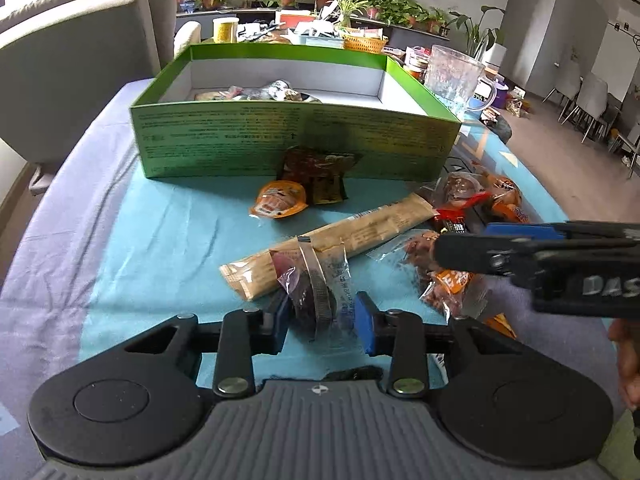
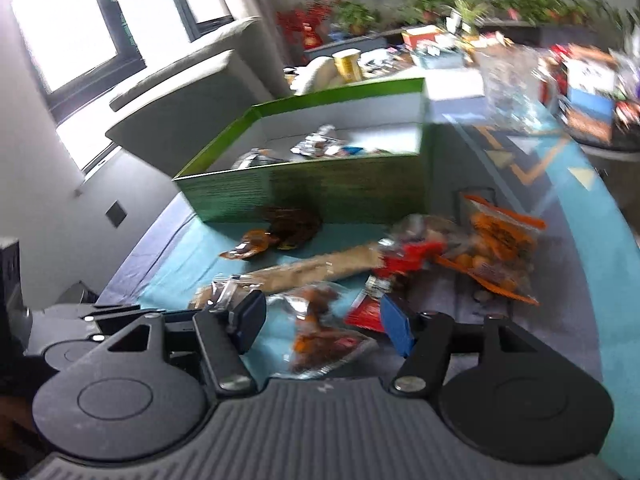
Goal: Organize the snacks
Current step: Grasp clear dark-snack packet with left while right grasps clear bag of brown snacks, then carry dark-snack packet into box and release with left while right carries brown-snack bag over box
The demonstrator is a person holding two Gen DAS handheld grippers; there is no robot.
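1. We see the left hand-held gripper (image 1: 322, 322) with its blue pads closed on a small clear snack packet (image 1: 316, 300) with a dark filling; the packet sits pinched between the pads near the front edge of the table (image 1: 120, 240).
2. That packet lies over the near end of a long tan snack pack (image 1: 332, 240), which runs diagonally across the middle of the table.
3. We note the right hand-held gripper (image 2: 324, 324) with its jaws apart and nothing pressed between the pads; a clear packet of brown pieces (image 2: 320, 332) lies on the table under the gap. That view is blurred.
4. In the left wrist view the right hand-held gripper reaches in from the right edge, above loose snack packets.
5. The green box (image 1: 296, 140) stands open towards the far edge of the table, with several wrapped snacks inside.
6. Just in front of the box's near wall lie an orange packet (image 1: 278, 200) and a dark brown packet (image 1: 320, 172), touching each other.
7. An orange-trimmed bag (image 2: 496, 252) of round snacks rests near the right edge, beside a red wrapper (image 2: 412, 256).
8. A clear glass jug (image 1: 452, 76) stands beside the box's far right corner.
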